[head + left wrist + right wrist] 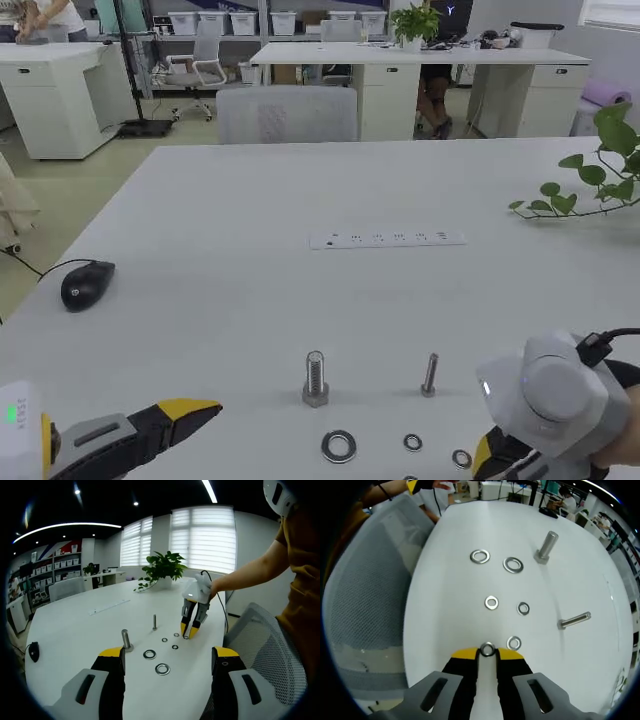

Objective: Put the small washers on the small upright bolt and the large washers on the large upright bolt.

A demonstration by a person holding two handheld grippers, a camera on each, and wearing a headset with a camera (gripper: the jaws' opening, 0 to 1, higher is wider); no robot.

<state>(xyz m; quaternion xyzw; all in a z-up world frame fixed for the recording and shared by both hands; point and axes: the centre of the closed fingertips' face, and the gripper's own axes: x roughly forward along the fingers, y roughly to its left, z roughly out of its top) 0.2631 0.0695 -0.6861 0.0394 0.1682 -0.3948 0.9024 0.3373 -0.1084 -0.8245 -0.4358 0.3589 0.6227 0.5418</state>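
Pinching a small silver metal washer (487, 649) between its yellow tips, the right gripper (487, 654) rests low on the white table (300, 200). Three more small washers (491, 602) and two large silver washers (513, 564) lie flat near the thick upright bolt (315, 378) and the thin upright bolt (430, 374). The left gripper (169, 653) hovers with its jaws wide apart, holding nothing.

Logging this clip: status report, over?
Left gripper open, hovering. Right gripper shut on small washer at table. Small bolt, large bolt bare. Nothing blocking.

Left hand-held gripper (168, 653) jaws wide apart; large washer (162, 669) ahead.
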